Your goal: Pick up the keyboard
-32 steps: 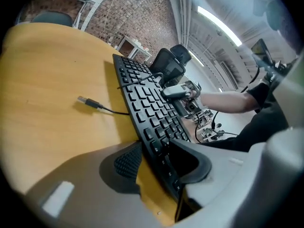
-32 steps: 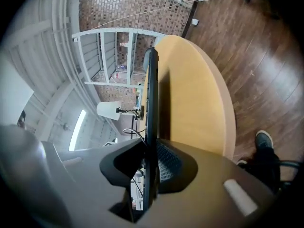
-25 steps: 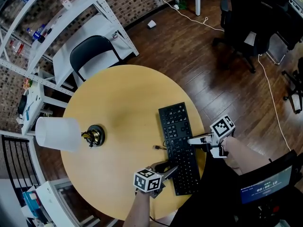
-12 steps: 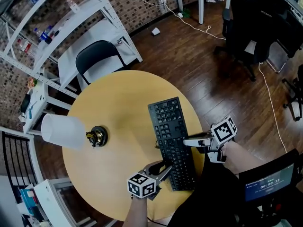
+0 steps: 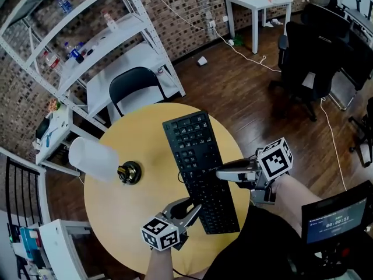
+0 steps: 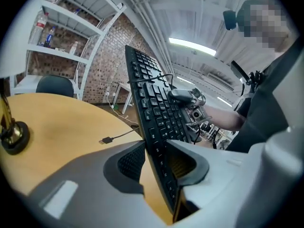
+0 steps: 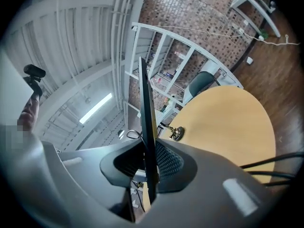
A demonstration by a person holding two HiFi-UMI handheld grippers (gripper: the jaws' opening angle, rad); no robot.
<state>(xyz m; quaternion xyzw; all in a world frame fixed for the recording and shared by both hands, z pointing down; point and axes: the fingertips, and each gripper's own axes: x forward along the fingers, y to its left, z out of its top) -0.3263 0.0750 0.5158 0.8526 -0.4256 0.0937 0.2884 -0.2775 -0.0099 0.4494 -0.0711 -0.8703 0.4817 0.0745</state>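
Note:
The black keyboard [image 5: 197,159] hangs in the air above the round yellow table [image 5: 143,136], held by its two long edges. My left gripper [image 5: 192,206] grips the near left edge, and its jaws are closing with the keyboard's edge [image 6: 151,103] between the pads. My right gripper [image 5: 224,174] is shut on the right edge. In the right gripper view the keyboard [image 7: 147,113] stands edge-on between the pads of the right gripper [image 7: 151,167]. In the left gripper view the left gripper [image 6: 154,161] clamps the board, with the right gripper [image 6: 187,98] on the far side. The keyboard's cable plug [image 6: 106,140] lies on the table.
A lamp with a white shade [image 5: 93,158] and a brass base [image 5: 129,172] lies on the table's left. A black chair [image 5: 133,86] and a white shelf rack [image 5: 87,39] stand behind the table. A white side table [image 5: 256,2] and office chairs [image 5: 315,51] are at the far right.
Both grippers have risen with the keyboard, which has left the table top and now shows larger and higher in the head view. The lamp has not moved.

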